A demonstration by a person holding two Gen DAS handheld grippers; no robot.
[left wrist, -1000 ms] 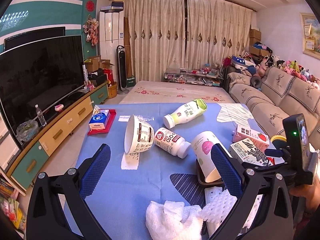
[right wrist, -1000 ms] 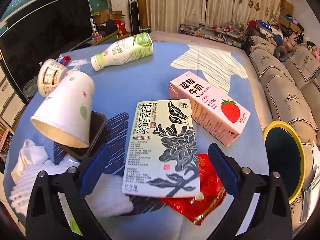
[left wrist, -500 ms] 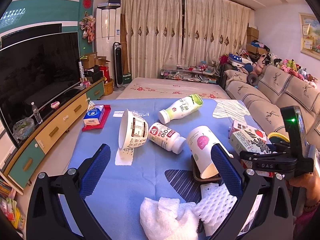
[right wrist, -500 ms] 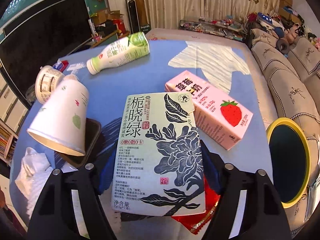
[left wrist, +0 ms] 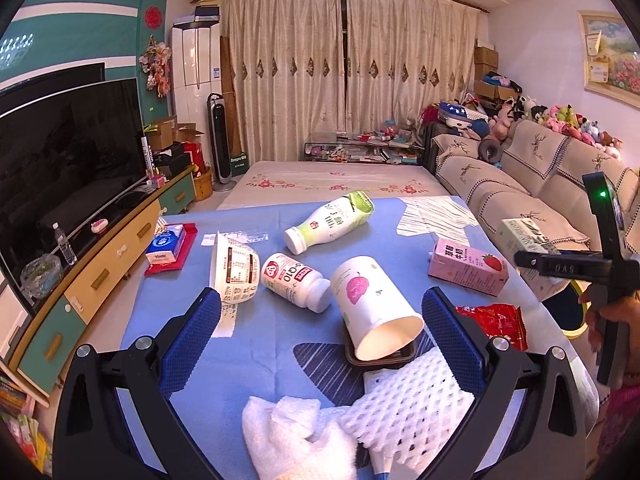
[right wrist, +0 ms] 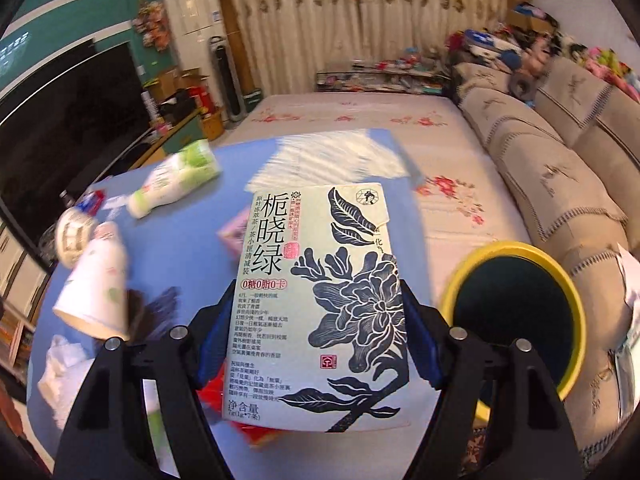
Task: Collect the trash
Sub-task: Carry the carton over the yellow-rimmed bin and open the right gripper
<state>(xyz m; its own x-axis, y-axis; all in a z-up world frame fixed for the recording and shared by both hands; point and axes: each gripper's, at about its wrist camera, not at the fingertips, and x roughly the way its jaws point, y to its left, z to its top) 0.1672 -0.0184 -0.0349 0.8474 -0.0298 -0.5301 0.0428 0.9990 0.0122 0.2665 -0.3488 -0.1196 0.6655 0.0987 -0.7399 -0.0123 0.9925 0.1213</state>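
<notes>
Beside the sofa, we are carrying the tea box (right wrist: 320,300) off the blue table (left wrist: 256,332) toward the yellow-rimmed bin (right wrist: 516,312); next we need to swing it over the opening and release. Our right gripper (right wrist: 320,344) pinches the box's sides. Our left gripper (left wrist: 320,344) hovers spread and empty above the paper cup (left wrist: 372,304).

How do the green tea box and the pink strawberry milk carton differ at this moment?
The tea box is clamped in the right gripper and lifted off the table; the milk carton lies flat on the blue table, untouched. The tea box is pale green with a dark flower print and looks broad and flat; the milk carton is pink with a strawberry picture and looks narrower. Both are printed rectangular cardboard packages.
</notes>
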